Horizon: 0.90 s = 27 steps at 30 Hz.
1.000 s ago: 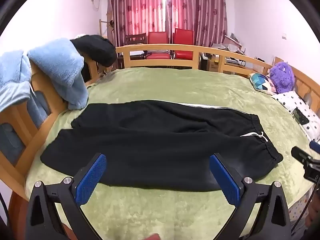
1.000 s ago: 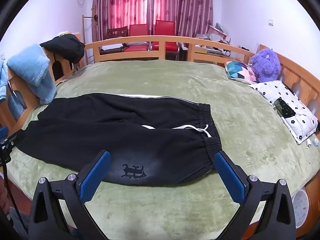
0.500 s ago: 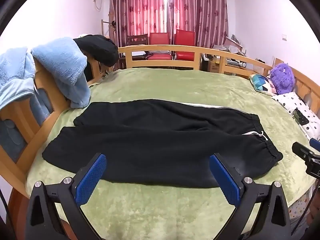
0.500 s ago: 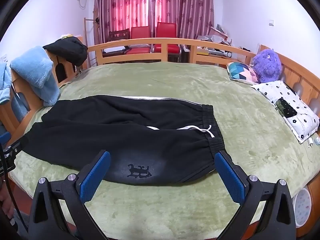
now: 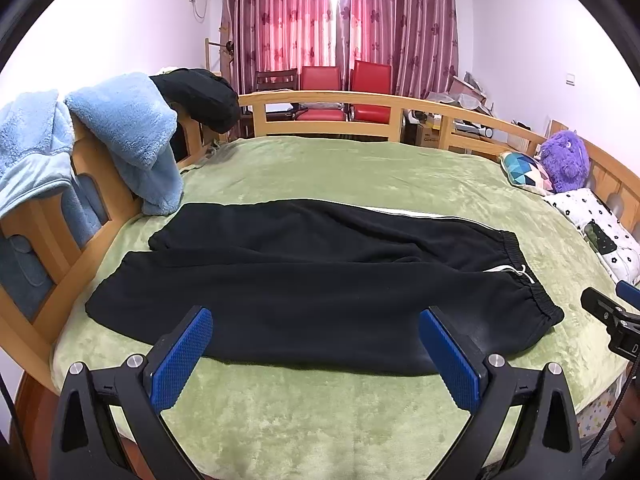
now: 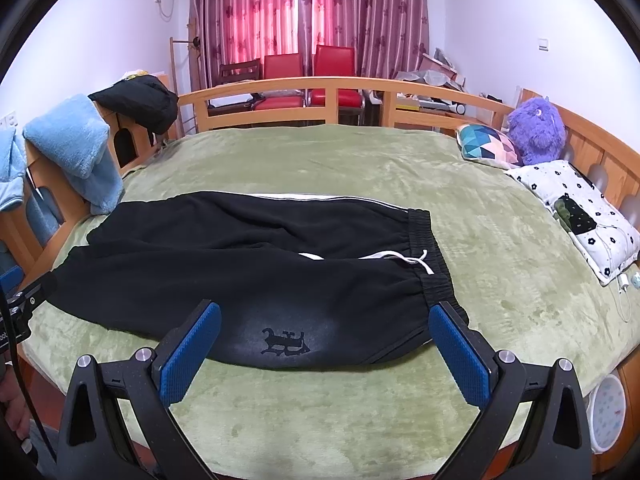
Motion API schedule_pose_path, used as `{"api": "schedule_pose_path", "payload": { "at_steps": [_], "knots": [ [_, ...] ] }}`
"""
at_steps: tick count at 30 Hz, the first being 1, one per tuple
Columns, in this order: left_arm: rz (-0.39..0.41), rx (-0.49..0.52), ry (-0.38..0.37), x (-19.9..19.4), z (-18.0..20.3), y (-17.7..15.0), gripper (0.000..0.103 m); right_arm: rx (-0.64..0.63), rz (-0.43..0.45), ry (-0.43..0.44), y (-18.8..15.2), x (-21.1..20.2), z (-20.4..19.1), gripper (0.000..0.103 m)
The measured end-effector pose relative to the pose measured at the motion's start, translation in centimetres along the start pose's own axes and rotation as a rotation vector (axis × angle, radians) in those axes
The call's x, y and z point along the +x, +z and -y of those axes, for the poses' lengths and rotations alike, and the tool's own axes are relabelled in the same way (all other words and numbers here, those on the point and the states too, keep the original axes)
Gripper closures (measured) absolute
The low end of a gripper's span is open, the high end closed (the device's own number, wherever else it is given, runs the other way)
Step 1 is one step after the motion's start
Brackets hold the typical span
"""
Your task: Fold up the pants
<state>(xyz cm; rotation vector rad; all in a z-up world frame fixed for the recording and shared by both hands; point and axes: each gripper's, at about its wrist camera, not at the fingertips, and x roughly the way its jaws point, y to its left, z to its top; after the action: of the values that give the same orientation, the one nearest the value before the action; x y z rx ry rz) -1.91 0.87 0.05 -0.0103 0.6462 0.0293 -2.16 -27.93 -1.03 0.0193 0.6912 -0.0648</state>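
Black pants [image 5: 320, 276] laid flat, unfolded, on green bed cover [image 5: 340, 172]; legs apparently slightly overlapped. Left gripper [image 5: 316, 356] and right gripper [image 6: 324, 356] held wide apart, nothing grasped. All folding left undone.

Both the left gripper [image 5: 316, 354] and right gripper [image 6: 324, 350] have drawn back slightly from the pants [image 5: 320, 284]

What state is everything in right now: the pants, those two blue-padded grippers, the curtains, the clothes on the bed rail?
Black pants: spread flat on the green blanket, unfolded, legs side by side.
Drawstring: loose, lying across the waistband.
Left gripper: open, holding nothing.
Right gripper: open, holding nothing.
Curtains: drawn shut.
Blue fleece: draped over the bed rail.
Black garment: draped over the bed rail.
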Motion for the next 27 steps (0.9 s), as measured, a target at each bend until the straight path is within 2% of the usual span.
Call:
{"api": "schedule_pose_path", "payload": {
  "at_steps": [27],
  "knots": [
    [-0.025,-0.003,0.001,0.31,-0.11,-0.19,0.0,0.017,-0.012,0.015,-0.42,0.25,0.56,0.001]
  ]
}}
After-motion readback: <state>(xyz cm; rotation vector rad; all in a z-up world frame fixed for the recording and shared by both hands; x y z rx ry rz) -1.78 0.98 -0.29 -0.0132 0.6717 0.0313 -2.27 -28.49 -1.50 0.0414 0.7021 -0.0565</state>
